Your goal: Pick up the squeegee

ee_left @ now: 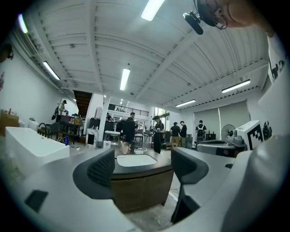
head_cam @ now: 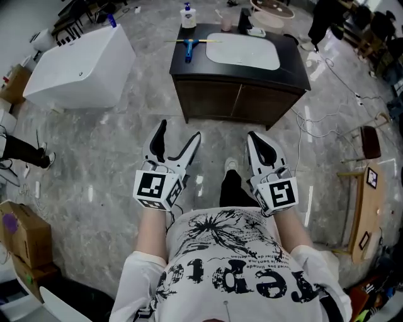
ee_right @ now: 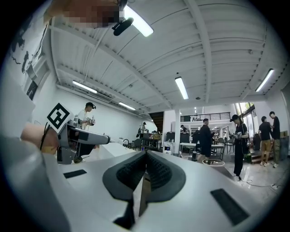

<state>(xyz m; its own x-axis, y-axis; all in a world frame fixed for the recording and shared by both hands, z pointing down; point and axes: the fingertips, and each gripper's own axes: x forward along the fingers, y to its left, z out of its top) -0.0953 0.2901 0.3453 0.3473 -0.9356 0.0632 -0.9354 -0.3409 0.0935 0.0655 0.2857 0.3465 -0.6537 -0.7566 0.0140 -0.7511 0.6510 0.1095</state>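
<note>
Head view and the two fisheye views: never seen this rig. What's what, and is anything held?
No robot here: a person holds a two-jaw gripper in each hand. The head view comes from a camera on the person's head, looking down. Each gripper view comes from a camera riding on that gripper, looking along its jaws. The left gripper stands open, the right gripper shut; both are empty. Ahead stands a dark vanity cabinet with a white basin. On its top are the squeegee, blue handle and yellow blade, and a pump bottle. A white bathtub stands to the left.
</note>
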